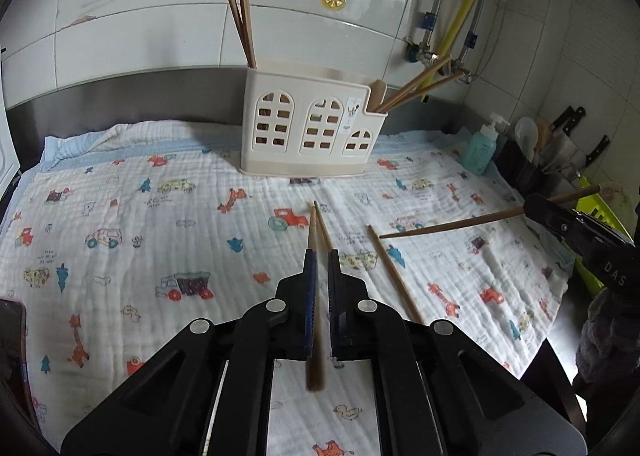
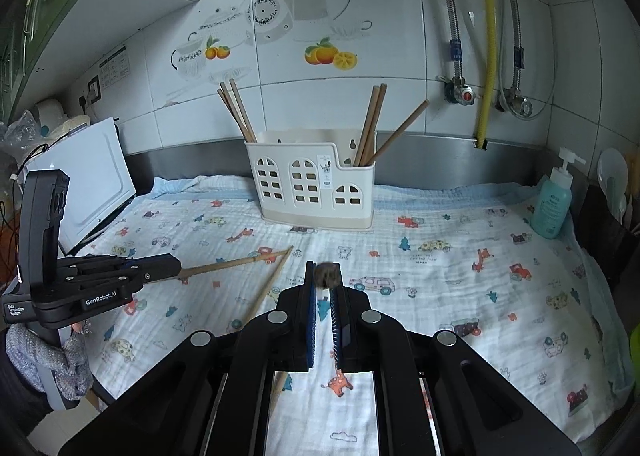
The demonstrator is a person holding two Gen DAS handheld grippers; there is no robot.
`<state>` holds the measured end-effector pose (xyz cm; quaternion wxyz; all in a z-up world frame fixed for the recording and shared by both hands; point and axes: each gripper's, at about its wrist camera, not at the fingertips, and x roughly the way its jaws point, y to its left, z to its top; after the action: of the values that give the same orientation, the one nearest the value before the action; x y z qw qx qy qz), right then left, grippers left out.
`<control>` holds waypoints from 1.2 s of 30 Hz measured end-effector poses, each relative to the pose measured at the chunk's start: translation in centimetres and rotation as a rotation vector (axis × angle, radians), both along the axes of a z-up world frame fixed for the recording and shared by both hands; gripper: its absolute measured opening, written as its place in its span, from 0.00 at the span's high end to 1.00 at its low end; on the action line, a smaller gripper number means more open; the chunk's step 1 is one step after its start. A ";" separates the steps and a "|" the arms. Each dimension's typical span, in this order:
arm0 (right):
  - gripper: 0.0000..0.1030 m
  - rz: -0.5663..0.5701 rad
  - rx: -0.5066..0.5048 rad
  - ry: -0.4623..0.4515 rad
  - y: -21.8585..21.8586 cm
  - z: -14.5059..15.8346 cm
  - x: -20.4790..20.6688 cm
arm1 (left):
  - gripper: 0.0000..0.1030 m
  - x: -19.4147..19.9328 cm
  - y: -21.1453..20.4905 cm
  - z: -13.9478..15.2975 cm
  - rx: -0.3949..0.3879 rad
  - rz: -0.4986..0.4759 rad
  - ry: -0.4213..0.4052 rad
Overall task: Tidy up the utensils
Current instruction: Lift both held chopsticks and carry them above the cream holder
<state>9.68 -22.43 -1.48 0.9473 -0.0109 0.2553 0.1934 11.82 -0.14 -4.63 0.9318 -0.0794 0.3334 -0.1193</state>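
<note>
My left gripper is shut on a wooden chopstick that runs lengthwise through its jaws, lifted off the printed cloth. A second chopstick lies close beside it; whether it is gripped I cannot tell. My right gripper is shut on another chopstick, seen end-on and blurred. In the left wrist view the right gripper holds that chopstick crosswise. One loose chopstick lies on the cloth. The cream utensil holder stands at the back, with several chopsticks upright in it.
A teal pump bottle stands at the cloth's right edge, with black-handled knives and a lime green bin beyond. A white appliance flanks the left side. Pipes and a yellow hose run down the tiled wall.
</note>
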 end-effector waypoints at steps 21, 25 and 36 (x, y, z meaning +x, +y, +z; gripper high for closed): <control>0.94 0.041 -0.017 -0.015 1.1 1.7 1.3 | 0.92 -0.1 -0.5 -4.8 0.056 -0.091 0.140; 0.94 0.042 -0.020 -0.012 1.1 1.6 1.3 | 0.92 0.1 -0.3 -6.9 0.055 -0.085 0.192; 0.94 0.044 -0.023 -0.002 1.3 1.1 1.1 | 0.84 0.5 0.3 -8.3 0.055 -0.068 0.242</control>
<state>10.82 -21.13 -0.34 0.9429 -0.0277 0.2561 0.2112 12.32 0.12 -12.95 0.8821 -0.0562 0.4489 -0.1312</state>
